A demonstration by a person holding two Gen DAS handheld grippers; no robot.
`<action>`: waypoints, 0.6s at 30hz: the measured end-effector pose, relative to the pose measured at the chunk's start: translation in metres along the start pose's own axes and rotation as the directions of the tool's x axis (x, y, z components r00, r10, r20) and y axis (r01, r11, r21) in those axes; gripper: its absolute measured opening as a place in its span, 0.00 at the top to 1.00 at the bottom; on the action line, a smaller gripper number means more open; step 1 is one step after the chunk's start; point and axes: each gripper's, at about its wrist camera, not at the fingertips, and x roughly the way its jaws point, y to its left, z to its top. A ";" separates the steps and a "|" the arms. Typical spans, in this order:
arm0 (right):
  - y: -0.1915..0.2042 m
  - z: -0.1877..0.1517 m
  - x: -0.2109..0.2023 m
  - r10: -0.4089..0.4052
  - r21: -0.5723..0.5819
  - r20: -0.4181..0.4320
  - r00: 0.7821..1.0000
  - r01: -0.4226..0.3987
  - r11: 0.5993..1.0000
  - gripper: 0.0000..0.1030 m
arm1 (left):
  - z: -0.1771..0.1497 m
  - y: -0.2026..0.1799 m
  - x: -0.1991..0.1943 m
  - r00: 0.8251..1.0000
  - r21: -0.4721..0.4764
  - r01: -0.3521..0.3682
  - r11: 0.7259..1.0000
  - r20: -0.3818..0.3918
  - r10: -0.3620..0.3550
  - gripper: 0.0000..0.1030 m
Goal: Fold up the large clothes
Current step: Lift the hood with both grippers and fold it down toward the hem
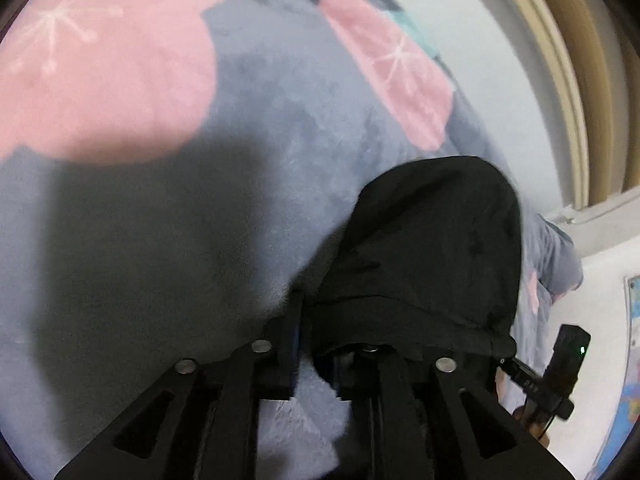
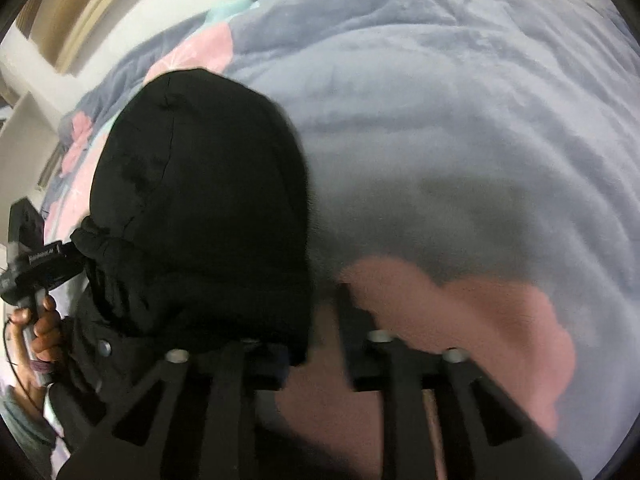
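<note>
A black padded jacket lies on the bed, its hood (image 1: 432, 248) spread flat and rounded (image 2: 200, 200). In the left wrist view my left gripper (image 1: 316, 320) has the hood's lower hem lying over one finger. The right wrist view shows the left gripper (image 2: 76, 252) with bunched black fabric pinched at its tips. My right gripper (image 2: 320, 312) stands at the hood's other side. One finger is hidden under the hem, and the other finger (image 2: 348, 304) stands clear, with pink blanket showing in the gap. The left wrist view has the right gripper (image 1: 506, 362) touching the hem's corner.
A plush grey-blue blanket (image 2: 440, 120) with pink patches (image 1: 100, 80) covers the bed. A white wall (image 1: 500, 60) and a beige frame (image 1: 568, 80) run along the far side. A person's hand (image 2: 40, 320) holds the left gripper's handle.
</note>
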 end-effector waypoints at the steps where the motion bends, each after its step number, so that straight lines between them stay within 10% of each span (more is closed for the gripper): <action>1: -0.004 -0.002 -0.008 0.011 0.007 -0.005 1.000 -0.011 1.000 0.63 | -0.001 -0.003 -0.007 1.000 0.022 -0.011 1.000 0.009 0.011 0.76; 11: 0.031 0.027 -0.096 0.073 -0.087 0.170 0.983 -0.059 0.994 0.54 | 0.004 -0.083 -0.109 0.977 0.267 -0.023 0.963 0.211 -0.035 0.69; 18: 0.068 0.049 -0.028 0.018 -0.167 0.054 0.998 -0.009 0.986 0.54 | 0.015 -0.125 -0.019 0.997 0.355 -0.075 0.932 0.029 0.069 0.65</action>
